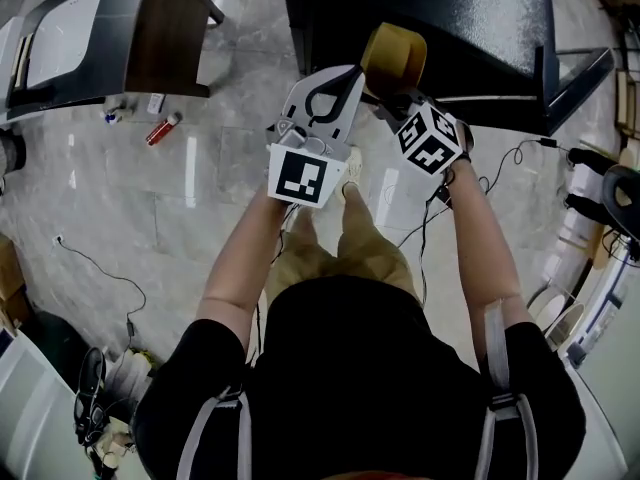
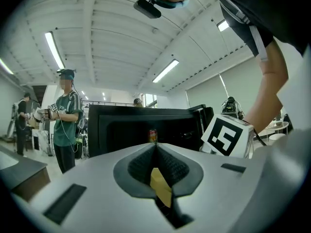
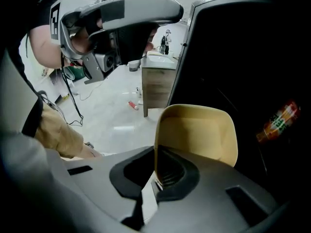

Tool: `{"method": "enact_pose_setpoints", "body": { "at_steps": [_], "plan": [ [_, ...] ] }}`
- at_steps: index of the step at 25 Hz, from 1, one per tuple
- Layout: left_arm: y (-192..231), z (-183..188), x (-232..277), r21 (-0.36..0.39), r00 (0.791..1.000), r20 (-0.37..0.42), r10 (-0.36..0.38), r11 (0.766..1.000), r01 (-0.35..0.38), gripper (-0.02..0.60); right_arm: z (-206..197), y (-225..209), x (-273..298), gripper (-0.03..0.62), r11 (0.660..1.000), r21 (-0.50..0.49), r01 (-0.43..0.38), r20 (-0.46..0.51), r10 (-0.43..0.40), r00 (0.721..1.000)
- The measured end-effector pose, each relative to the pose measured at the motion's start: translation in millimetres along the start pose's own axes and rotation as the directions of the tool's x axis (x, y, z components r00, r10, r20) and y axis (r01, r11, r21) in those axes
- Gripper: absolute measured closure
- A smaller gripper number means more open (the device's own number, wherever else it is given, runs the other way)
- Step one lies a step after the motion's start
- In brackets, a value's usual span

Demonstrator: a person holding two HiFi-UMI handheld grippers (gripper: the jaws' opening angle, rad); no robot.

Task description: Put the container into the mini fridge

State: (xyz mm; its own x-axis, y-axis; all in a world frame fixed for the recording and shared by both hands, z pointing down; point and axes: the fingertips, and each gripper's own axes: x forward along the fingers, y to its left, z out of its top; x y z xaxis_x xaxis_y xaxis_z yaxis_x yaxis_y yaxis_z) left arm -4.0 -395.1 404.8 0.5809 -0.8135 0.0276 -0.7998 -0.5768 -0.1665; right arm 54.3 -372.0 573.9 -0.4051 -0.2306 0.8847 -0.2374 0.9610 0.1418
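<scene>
My right gripper [image 3: 156,160] is clamped on the side wall of the tan container [image 3: 197,132], one jaw inside the rim and one outside. The container's hollow faces the gripper's camera. I am holding it in the air, just in front of the black mini fridge [image 3: 252,57], and it is not yet inside. The fridge stands open and dark, and a red and green can [image 3: 279,120] sits deep within it.

My left gripper [image 2: 155,147] is just beside the right one. Its jaws are pressed together and aimed at the same fridge opening.

Below both grippers is the pale marble floor [image 1: 200,198]. A small red can [image 1: 163,128] lies on it near the foot of a wooden cabinet [image 1: 165,28]. In the left gripper view, a person in a green shirt [image 2: 65,125] stands off to the fridge's left side.
</scene>
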Motion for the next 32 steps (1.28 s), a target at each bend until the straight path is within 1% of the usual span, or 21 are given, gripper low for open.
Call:
{"method": "enact_pose_setpoints", "body": {
  "at_steps": [4, 10, 13, 17, 22, 25, 27, 32],
  "plan": [
    [9, -17, 10, -0.022, 1.000, -0.006, 0.017, 1.000, -0.017, 0.558, 0, -21, 25, 0.556, 0.998, -0.056, -0.016, -0.032, 0.015, 0.999],
    [27, -44, 22, -0.020, 0.999, -0.023, 0.048, 0.999, -0.049, 0.558, -3, -56, 58, 0.556, 0.993, -0.117, 0.003, -0.064, -0.011, 0.998],
    [34, -53, 24, -0.030, 0.997, -0.034, 0.075, 0.997, -0.076, 0.558, -1, -68, 71, 0.556, 0.990, -0.141, -0.008, -0.074, -0.002, 0.997],
    [37, -66, 24, -0.047, 0.995, -0.047, 0.086, 0.995, -0.088, 0.558, 10, -79, 95, 0.556, 0.985, -0.169, -0.032, -0.077, 0.019, 0.997],
    [40, -79, 18, -0.062, 0.991, -0.080, 0.108, 0.992, -0.113, 0.558, 20, -83, 119, 0.556, 0.980, -0.181, -0.082, -0.100, 0.065, 0.993],
    [44, -87, 16, -0.047, 0.987, -0.108, 0.123, 0.991, -0.129, 0.558, 27, -87, 133, 0.556, 0.979, -0.174, -0.105, -0.100, 0.088, 0.991],
    [48, -96, 14, -0.035, 0.985, -0.113, 0.131, 0.990, -0.135, 0.558, 27, -91, 145, 0.556, 0.980, -0.168, -0.102, -0.107, 0.085, 0.991],
    [59, -111, -1, -0.058, 0.974, -0.147, 0.175, 0.981, -0.186, 0.558, 28, -99, 161, 0.556, 0.978, -0.187, -0.098, -0.120, 0.076, 0.990]
  ]
}}
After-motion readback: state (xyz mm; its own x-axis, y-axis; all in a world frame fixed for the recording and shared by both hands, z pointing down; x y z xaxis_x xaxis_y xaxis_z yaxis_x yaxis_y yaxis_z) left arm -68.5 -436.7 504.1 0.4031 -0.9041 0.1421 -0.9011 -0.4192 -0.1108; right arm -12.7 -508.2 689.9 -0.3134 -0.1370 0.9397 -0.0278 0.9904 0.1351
